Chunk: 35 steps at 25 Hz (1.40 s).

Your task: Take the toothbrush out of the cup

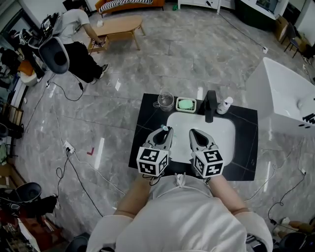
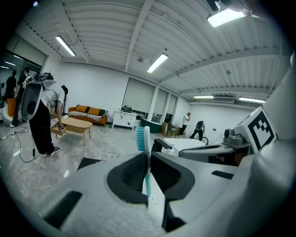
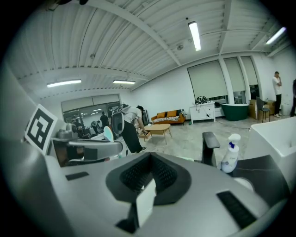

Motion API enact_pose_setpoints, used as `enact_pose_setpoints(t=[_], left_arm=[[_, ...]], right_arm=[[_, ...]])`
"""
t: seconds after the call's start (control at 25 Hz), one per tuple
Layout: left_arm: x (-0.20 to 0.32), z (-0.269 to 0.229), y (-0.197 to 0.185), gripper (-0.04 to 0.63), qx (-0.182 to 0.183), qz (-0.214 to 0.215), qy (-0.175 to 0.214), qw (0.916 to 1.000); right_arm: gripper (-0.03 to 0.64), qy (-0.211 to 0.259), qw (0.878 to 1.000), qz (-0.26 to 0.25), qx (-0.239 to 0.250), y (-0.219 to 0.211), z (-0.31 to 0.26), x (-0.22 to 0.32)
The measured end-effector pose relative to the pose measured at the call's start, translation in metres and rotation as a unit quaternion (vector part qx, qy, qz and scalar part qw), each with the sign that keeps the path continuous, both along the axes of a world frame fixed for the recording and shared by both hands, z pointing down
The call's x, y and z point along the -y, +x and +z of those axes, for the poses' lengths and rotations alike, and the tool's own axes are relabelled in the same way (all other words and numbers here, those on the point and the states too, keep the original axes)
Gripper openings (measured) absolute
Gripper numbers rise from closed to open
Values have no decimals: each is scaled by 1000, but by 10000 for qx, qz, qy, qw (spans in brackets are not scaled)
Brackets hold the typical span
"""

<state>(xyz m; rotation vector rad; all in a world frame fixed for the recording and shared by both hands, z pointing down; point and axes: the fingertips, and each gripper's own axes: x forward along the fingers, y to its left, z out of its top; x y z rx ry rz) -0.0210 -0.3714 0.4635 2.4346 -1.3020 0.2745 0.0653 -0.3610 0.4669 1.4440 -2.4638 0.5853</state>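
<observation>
We are in a large open hall fitted out as a test or demonstration space, not a lived-in home. A freestanding black counter (image 1: 146,125) with a white sink basin (image 1: 182,127) and a dark faucet (image 1: 210,106) stands alone on a polished grey marble-tile floor (image 1: 197,54), and loose cables (image 1: 78,172) trail across that floor. Around it we see separate pieces of household furnishing: a striped sofa (image 1: 129,4), a low wooden coffee table (image 1: 118,25) with a person (image 1: 78,34) bending beside it, and a dark green bathtub (image 3: 236,112), all under a bare ribbed ceiling (image 2: 106,28) with long strip lights (image 2: 158,62).
</observation>
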Motion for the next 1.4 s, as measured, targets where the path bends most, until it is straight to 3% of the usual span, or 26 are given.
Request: enact_pose_setpoints(t=[0.24, 1.4], left_arm=[[2, -10, 8, 37, 15, 119, 138, 9998], [4, 3, 12, 37, -31, 317, -79, 9995]], right_arm=[[26, 121, 9998, 81, -165, 4, -7, 0], [26, -11, 9993, 189, -331, 7, 9, 5]])
